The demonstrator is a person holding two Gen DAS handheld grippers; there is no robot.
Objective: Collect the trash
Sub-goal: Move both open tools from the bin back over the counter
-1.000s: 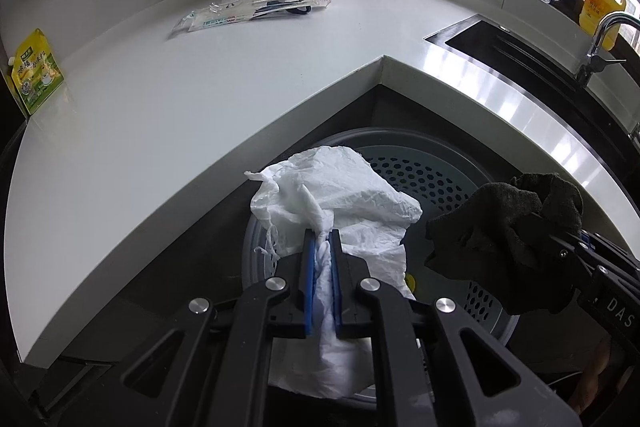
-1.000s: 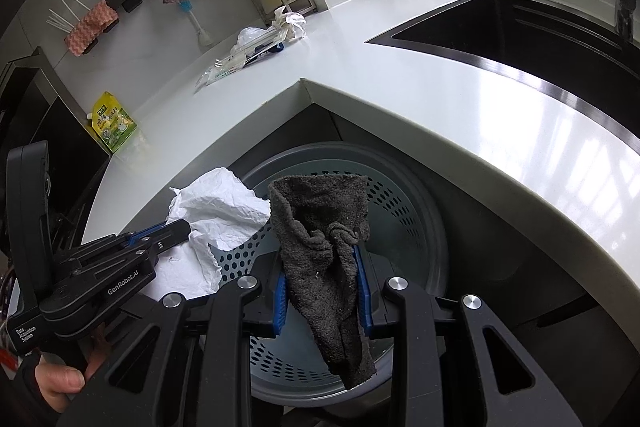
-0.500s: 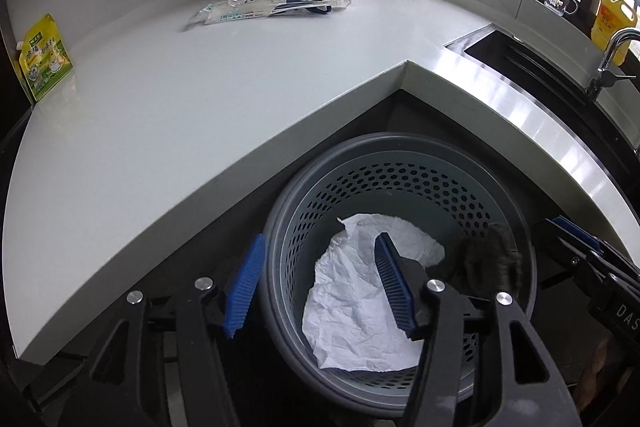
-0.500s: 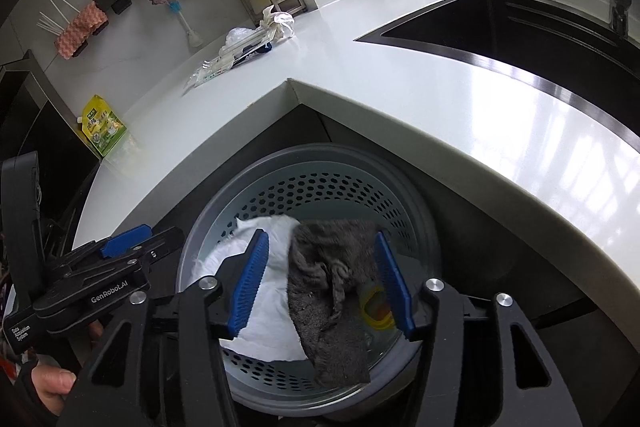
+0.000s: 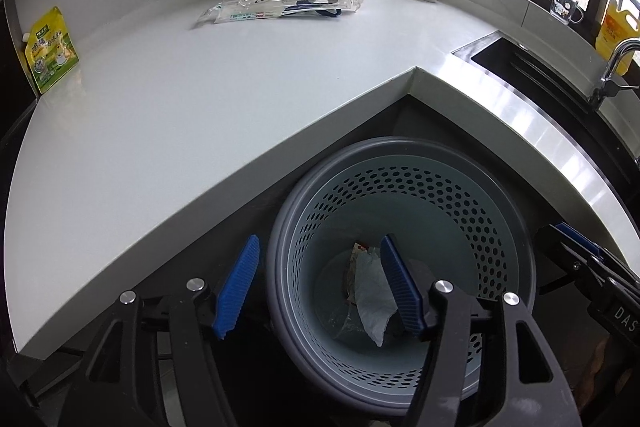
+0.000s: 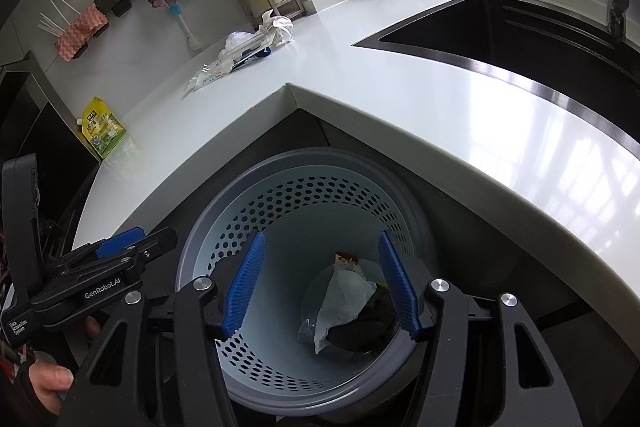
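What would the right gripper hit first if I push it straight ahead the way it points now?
Likely the trash at the bottom of the bin: the open right gripper points down into it, with the white paper and dark cloth almost dead ahead. Depth is unclear.

Low in frame, crumpled white paper (image 6: 344,293) and a dark cloth (image 6: 368,323) lie touching at the perforated grey bin's (image 6: 320,203) bottom.
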